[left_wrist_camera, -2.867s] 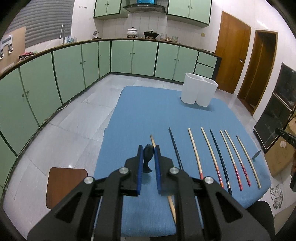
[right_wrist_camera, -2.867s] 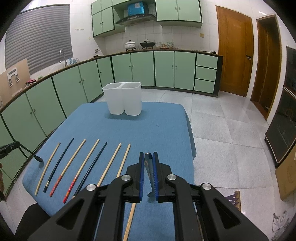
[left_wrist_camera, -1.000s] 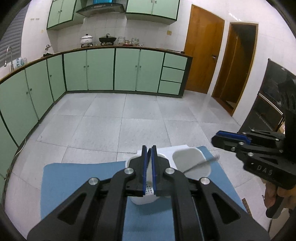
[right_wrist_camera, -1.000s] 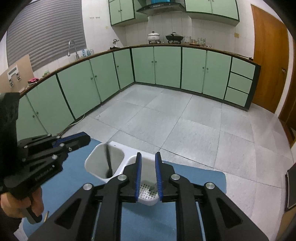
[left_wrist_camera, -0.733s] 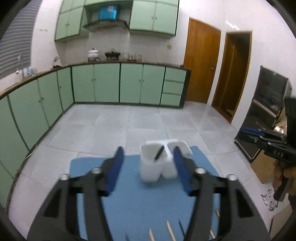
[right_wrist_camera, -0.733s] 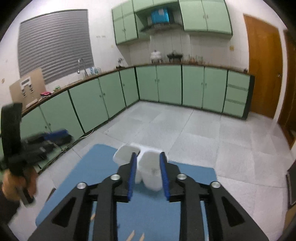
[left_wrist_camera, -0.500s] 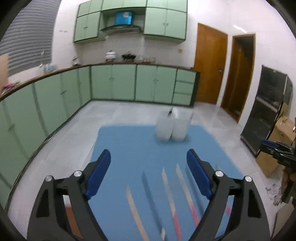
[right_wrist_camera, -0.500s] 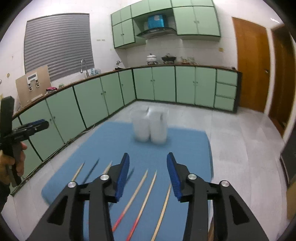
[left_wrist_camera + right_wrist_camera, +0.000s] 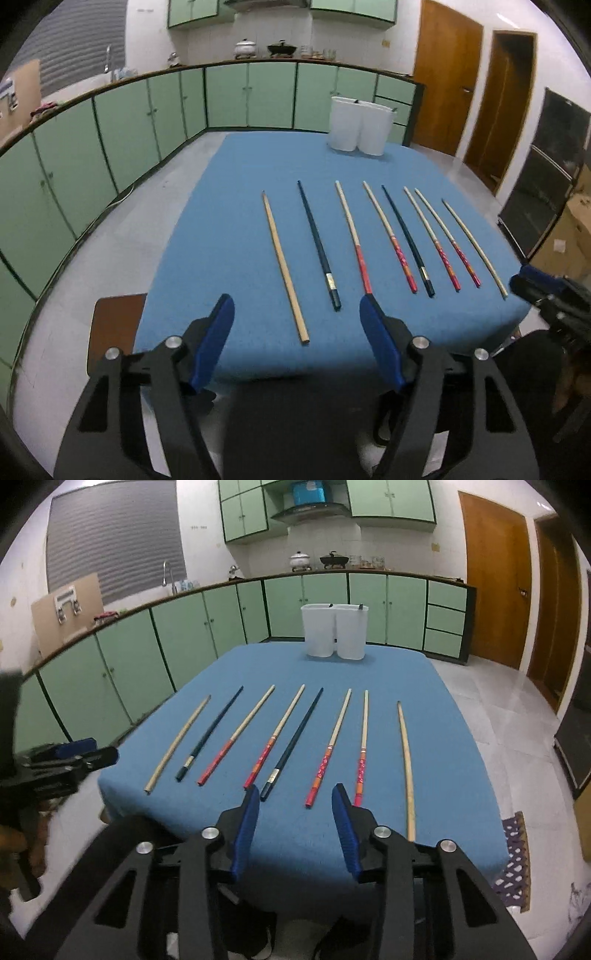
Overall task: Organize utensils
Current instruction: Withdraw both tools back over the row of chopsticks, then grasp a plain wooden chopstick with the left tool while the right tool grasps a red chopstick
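Several chopsticks lie side by side on the blue table cloth (image 9: 229, 221): a plain wooden one (image 9: 282, 264) at the left, dark blue ones (image 9: 317, 243) and red-ended ones (image 9: 321, 766). At the far edge stands a white two-compartment holder (image 9: 360, 127) (image 9: 334, 631), with a dark utensil tip showing over each compartment's rim. My left gripper (image 9: 295, 301) hovers over the near edge by the wooden chopstick's end. It is open, its jaws closing, with nothing between them. My right gripper (image 9: 295, 789) hovers near the red-ended chopsticks, also open, closing and empty.
A brown stool (image 9: 114, 321) stands left of the table. Green cabinets (image 9: 110, 679) line the walls around a tiled floor. A patterned mat (image 9: 515, 853) lies to the right. Each gripper shows at the edge of the other's view, held by a hand (image 9: 14, 834).
Both grippers have drawn back from above the holder to the table's near edge and sunk a little. Their jaws, shut or nearly shut a second ago, now stand apart.
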A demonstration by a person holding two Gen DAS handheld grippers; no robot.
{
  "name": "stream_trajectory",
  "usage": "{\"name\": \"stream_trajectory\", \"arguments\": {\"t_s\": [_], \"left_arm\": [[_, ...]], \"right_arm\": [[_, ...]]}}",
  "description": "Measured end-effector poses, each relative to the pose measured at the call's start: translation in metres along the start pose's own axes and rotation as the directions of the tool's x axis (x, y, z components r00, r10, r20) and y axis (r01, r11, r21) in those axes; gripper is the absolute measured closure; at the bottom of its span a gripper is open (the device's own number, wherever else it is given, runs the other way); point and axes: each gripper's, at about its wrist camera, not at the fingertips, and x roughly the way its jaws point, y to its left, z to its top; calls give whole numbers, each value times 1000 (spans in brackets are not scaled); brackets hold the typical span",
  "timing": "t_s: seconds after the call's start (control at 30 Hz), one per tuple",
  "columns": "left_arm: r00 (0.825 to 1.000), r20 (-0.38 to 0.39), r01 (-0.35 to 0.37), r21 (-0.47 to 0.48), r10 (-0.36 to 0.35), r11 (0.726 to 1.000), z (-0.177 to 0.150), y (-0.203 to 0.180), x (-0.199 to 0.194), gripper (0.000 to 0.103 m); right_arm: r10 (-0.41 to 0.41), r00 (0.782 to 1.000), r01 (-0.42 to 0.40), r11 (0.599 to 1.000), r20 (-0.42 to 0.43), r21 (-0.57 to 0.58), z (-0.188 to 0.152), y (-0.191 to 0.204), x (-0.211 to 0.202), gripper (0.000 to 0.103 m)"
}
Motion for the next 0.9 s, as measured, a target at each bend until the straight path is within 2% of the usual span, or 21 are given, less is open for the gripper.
{"name": "stream_trajectory", "arguments": {"t_s": [0.17,0.37,0.57,0.7,0.87,0.9], "left_arm": [[997,-72,-40,-50,36,998,-8,-1,31,35],[989,-132,-76,-58,68,995,-33,-5,62,52],[992,-102,-86,-63,79,994,-37,-2,65,53],[993,-93,-82,-73,76,994,-34,-4,66,69],[993,-89,-84,-69,78,994,-36,-6,68,75],[993,-89,-85,-70,78,994,-35,-8,69,80]], "right_arm": [[-19,1000,19,1000,1,9,-6,6,28,64],[-39,999,39,999,-9,0,-9,6,46,67],[-42,997,43,999,-60,16,-19,2,63,68],[-50,995,52,998,-85,26,-24,-2,73,72],[-61,994,64,997,-94,38,-24,-7,80,76],[-64,994,68,997,-94,36,-24,-6,80,77]]}}
